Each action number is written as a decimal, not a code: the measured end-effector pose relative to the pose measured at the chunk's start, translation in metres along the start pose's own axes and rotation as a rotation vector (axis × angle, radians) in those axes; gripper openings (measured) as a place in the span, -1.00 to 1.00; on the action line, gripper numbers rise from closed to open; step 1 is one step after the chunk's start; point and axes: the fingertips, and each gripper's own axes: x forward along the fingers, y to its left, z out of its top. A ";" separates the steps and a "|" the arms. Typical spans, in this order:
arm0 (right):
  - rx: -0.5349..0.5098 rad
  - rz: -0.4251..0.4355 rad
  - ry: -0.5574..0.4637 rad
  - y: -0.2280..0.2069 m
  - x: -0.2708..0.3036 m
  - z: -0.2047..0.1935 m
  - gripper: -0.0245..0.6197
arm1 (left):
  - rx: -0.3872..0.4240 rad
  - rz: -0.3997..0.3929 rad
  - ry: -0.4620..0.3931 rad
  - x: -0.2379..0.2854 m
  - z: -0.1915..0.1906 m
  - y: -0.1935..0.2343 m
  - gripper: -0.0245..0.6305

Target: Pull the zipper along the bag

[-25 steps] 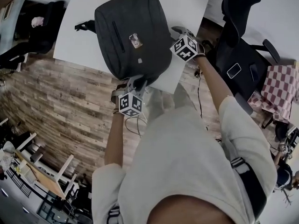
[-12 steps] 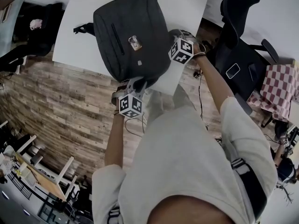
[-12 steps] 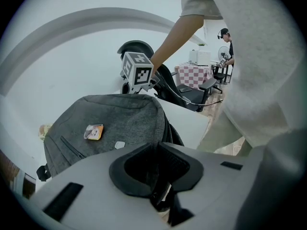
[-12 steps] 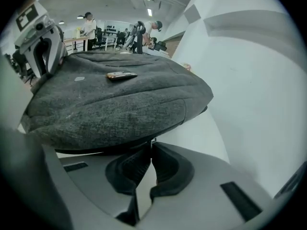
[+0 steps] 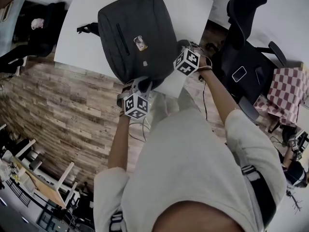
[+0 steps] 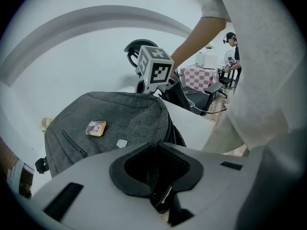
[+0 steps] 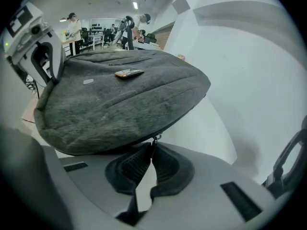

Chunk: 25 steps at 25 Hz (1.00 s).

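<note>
A dark grey backpack (image 5: 135, 33) lies flat on the white table (image 5: 82, 37). In the right gripper view the backpack (image 7: 115, 99) fills the top of the picture, and a small metal zipper pull (image 7: 154, 139) hangs from its lower seam. My right gripper (image 7: 151, 150) is shut on that pull; in the head view this right gripper (image 5: 179, 46) sits at the bag's right edge. My left gripper (image 5: 140, 83) is at the bag's near end. In the left gripper view the left gripper (image 6: 157, 169) is shut on dark fabric of the backpack (image 6: 110, 123).
An orange tag (image 5: 140, 43) lies on top of the bag. The table's near edge runs just under both grippers, with wooden floor below. A black office chair (image 5: 246, 42) with a phone (image 5: 241, 73) on its seat stands to the right, beside a checked cloth (image 5: 289, 91).
My right gripper has slid down along the bag's right edge toward the near corner. The left gripper has stayed at the bag's near end.
</note>
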 end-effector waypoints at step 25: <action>0.312 0.114 0.060 0.117 -0.058 -0.018 -0.85 | -0.053 0.007 -0.023 0.003 0.007 -0.006 -0.74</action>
